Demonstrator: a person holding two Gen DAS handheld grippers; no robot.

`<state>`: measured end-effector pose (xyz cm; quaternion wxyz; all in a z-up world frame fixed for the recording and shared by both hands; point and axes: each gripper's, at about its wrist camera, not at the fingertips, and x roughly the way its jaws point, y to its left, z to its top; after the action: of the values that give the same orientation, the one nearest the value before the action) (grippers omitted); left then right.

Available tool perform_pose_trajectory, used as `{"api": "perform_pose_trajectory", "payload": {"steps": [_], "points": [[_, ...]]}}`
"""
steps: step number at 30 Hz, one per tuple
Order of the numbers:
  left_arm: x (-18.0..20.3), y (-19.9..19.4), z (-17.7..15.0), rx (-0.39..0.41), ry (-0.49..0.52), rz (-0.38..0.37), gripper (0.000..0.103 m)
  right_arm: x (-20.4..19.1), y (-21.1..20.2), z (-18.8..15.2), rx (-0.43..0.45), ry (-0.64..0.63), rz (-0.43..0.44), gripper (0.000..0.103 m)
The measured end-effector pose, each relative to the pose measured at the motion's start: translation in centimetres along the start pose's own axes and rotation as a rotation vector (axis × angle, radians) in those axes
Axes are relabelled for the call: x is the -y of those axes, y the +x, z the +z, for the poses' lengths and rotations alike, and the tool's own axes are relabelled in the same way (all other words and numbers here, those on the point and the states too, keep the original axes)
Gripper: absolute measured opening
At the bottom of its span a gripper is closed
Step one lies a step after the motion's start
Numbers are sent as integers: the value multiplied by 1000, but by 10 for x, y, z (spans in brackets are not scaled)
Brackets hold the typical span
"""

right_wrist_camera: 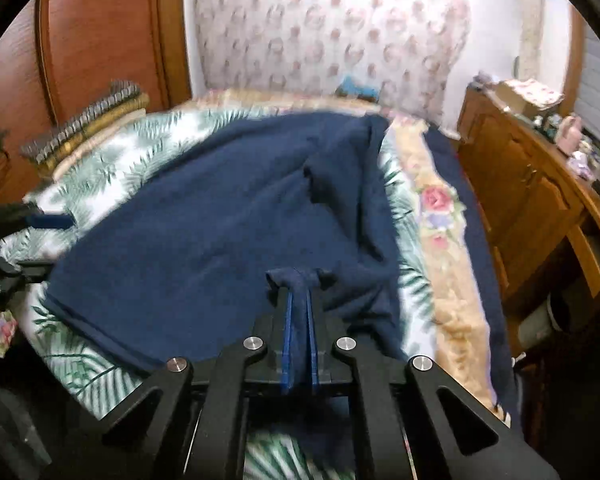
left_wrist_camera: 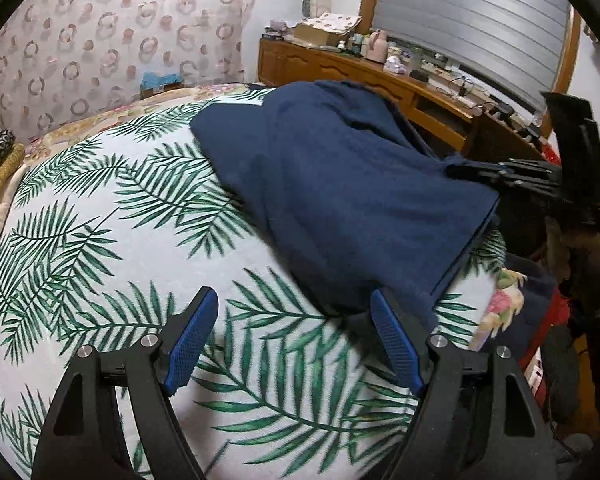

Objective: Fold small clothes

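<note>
Right black two-finger gripper [right_wrist_camera: 299, 300] pinches edge of soft navy knit garment [left_wrist_camera: 340, 200], lying on palm-leaf print bedsheet [left_wrist_camera: 120, 240]; left gripper [left_wrist_camera: 294, 316] wide, empty. Cloth looks light, limp; grab hems/corners.

Bare leaf-print sheet [left_wrist_camera: 100, 240] lies open left of the navy garment [left_wrist_camera: 340, 200]; the wooden dresser [left_wrist_camera: 380, 76] apparently crowds the bed's right side.

place: home bedroom | cues: bed [left_wrist_camera: 100, 248]; wooden dresser [left_wrist_camera: 340, 68]; patterned curtain [right_wrist_camera: 332, 32]
</note>
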<state>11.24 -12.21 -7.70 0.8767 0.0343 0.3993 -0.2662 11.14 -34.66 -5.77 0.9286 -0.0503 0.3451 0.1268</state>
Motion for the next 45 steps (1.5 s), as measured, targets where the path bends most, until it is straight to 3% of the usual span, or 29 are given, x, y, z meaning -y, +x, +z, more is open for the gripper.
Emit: {"api": "perform_pose_trajectory", "payload": {"steps": [3, 6, 10, 12, 14, 19, 23, 25, 30, 31, 32, 38, 41, 45], "points": [[4, -2, -1, 6, -3, -59, 79, 14, -29, -17, 67, 89, 0, 6], [10, 0, -2, 8, -6, -106, 76, 16, -33, -42, 48, 138, 5, 6], [16, 9, -5, -24, 1, -106, 69, 21, -17, -58, 16, 176, -31, 7], [17, 12, -7, -35, -5, -109, 68, 26, -13, -56, 21, 202, -59, 28], [18, 14, -8, -41, -11, -112, 68, 30, -15, -56, 41, 231, -77, 39], [24, 18, -10, -51, -12, -120, 58, 22, -8, -61, 19, 266, -79, 44], [27, 18, -11, -49, -5, -117, 58, 17, -16, -60, -2, 287, -107, 44], [27, 19, -11, -46, -5, -118, 58, 17, -19, -57, 3, 298, -80, 44], [33, 23, -11, -43, -5, -147, 23, 17, -16, -55, 9, 290, -54, 44], [34, 23, -12, -41, -1, -154, 11, 19, -14, -55, 11, 285, -59, 44], [34, 22, -11, -36, 1, -155, 7, 19, -15, -54, 15, 281, -62, 44], [37, -4, 11, 68, -2, -183, 5, 16, -28, -52, 66, 245, -66, 44], [37, -16, 26, 105, 0, -196, 5, 4, -32, -49, 79, 202, -31, 66], [35, -21, 38, 134, 0, -199, 5, -20, -29, -48, 76, 116, 31, 70]]}}
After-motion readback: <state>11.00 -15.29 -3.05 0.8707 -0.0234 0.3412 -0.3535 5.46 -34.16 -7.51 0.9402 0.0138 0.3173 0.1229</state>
